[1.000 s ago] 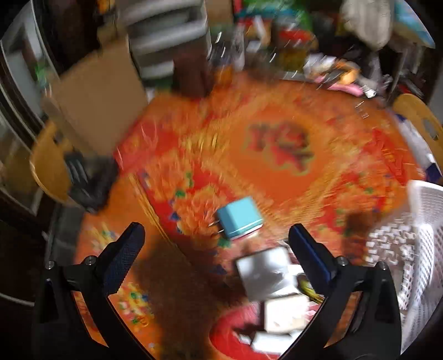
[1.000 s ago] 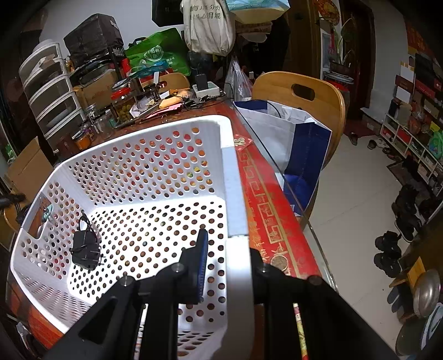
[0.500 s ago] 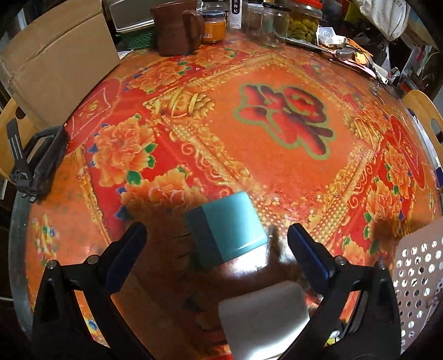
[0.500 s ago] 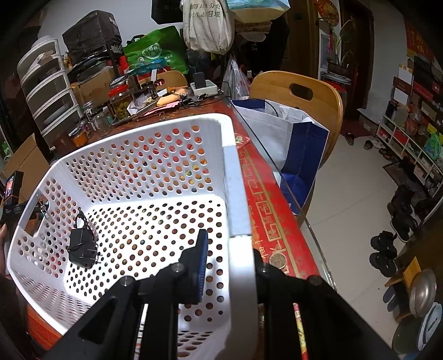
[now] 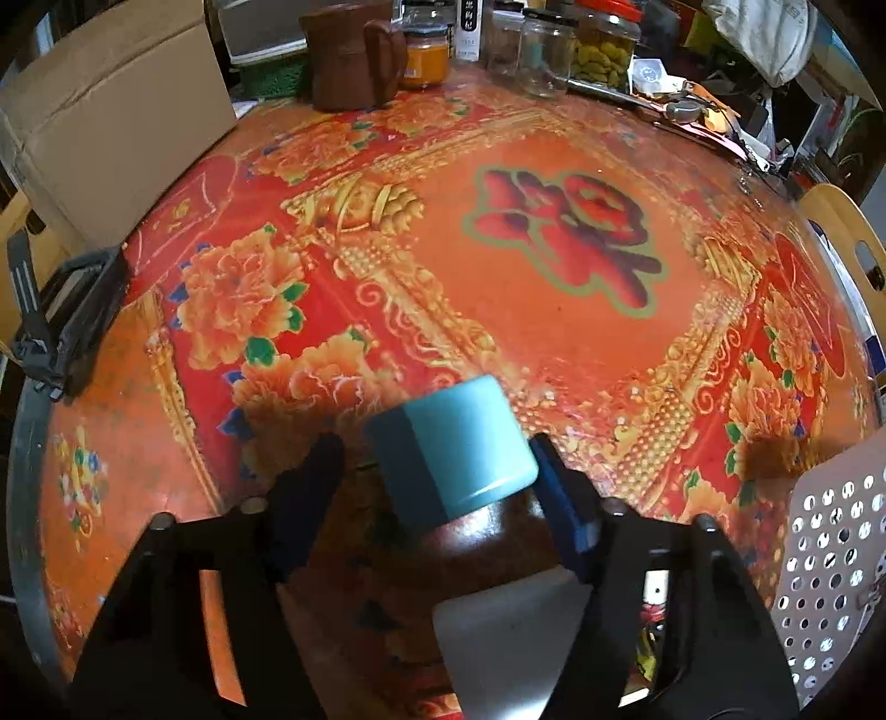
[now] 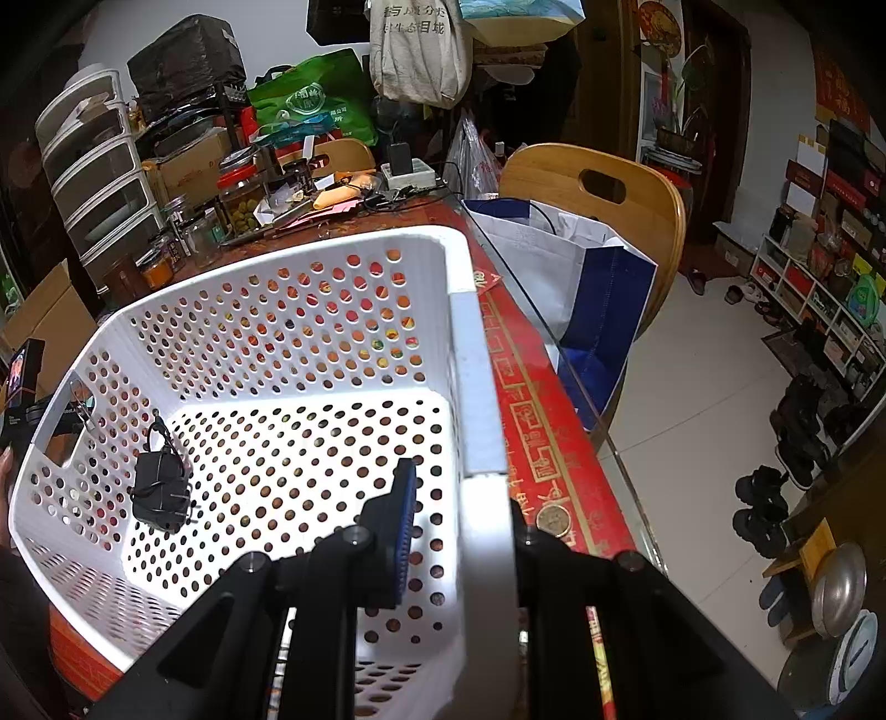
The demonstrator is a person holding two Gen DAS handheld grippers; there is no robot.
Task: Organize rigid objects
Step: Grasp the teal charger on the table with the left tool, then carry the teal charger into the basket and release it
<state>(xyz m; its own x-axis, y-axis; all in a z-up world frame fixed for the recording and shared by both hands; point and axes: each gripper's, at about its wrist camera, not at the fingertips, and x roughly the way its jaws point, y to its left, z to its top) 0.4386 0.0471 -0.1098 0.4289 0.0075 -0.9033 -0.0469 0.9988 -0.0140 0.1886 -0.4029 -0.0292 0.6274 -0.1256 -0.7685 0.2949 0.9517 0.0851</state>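
A teal box [image 5: 451, 446] lies on the red and orange flowered tablecloth [image 5: 498, 277]. My left gripper [image 5: 437, 471] has its fingers on both sides of the box, the right pad touching it and the left pad close to it. A white box [image 5: 509, 637] lies just below the teal one. My right gripper [image 6: 459, 498] is shut on the right wall of the white perforated basket [image 6: 277, 343]. A black power adapter [image 6: 158, 487] lies in the basket. The basket's corner shows in the left wrist view [image 5: 830, 554].
A brown jug [image 5: 354, 55], glass jars [image 5: 542, 50] and a cardboard box [image 5: 111, 111] stand at the table's far edge. A black device [image 5: 66, 321] sits at the left edge. A wooden chair [image 6: 598, 194] with a blue and white bag [image 6: 581, 288] stands to the right.
My left gripper has moved forward to the teal box and its fingers have closed in around it. My right gripper keeps its hold on the basket wall.
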